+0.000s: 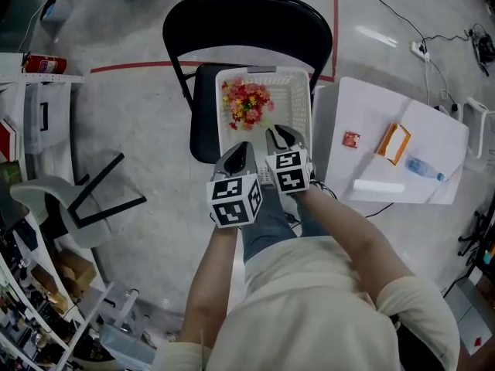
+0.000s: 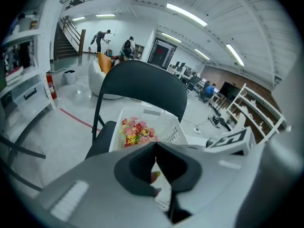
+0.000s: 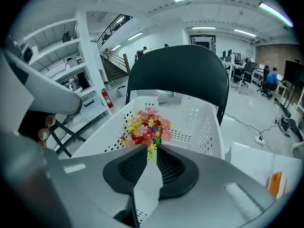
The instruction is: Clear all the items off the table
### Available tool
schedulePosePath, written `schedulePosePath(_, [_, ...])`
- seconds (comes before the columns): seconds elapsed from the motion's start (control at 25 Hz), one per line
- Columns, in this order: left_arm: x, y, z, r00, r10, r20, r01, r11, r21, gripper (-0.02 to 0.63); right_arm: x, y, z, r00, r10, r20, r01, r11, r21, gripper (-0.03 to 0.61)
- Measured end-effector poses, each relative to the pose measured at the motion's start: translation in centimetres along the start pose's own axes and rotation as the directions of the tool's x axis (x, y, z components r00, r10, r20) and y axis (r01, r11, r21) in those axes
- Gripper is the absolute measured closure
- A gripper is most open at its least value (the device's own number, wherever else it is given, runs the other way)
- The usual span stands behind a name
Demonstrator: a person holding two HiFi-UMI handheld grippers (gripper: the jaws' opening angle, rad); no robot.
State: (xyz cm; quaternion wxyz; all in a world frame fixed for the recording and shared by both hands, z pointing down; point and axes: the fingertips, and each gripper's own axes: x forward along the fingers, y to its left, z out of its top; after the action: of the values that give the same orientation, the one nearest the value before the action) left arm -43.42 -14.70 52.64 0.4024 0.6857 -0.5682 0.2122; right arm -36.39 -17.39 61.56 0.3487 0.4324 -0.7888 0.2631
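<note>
Head view puts the black chair [image 1: 247,18] at upper centre, and on its seat stands the white basket [image 1: 303,107] that takes whatever you clear. The white table [image 1: 363,107] sits just beside it at the right of the frame. Both of your tools hang over the near end of the basket, close side by side. In its own view your left gripper [image 1: 244,145] has its jaw tips meeting. A small coloured fleck shows through the slit lower down, but you cannot tell what it is, and nothing looks pinched. Your right gripper [image 1: 274,133] has its jaws drawn almost together with nothing between the pads. The right gripper view looks past the tips onto the flower bunch [image 1: 246,103], which lies loose toward the far end of the basket, apart from the jaws. By the look of it, that is one item delivered. Four things remain on the table, all toward its right half. A long white bar [image 1: 378,185] lies near the lower edge, and a water bottle [image 1: 424,168] lies on its side just above and right of it. An orange box [image 1: 394,142] sits higher up, and a small red packet [image 1: 351,139] lies to its left. Judging from this, you are roughly a fifth of the way through. Both hands are free to swing right, and the red packet is the nearest thing to you.
</note>
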Motion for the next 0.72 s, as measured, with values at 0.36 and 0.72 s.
schedulePosePath(0.36, [-0.8,-3.5,0.3,1.000,-0.010,-0.003,0.010,0.998,0.068,0.604,-6.6,-1.9,1.3,0.998,0.028,0.055,-0.027,1.000,-0.013,0.578])
schedulePosePath(0.72, [-0.4,-8.1,-1.2,0.998,-0.050,-0.038,0.053,0.995,0.086,0.604,-10.6,-6.1,-0.6,0.998,-0.005,0.064,0.004,1.000,0.018,0.578])
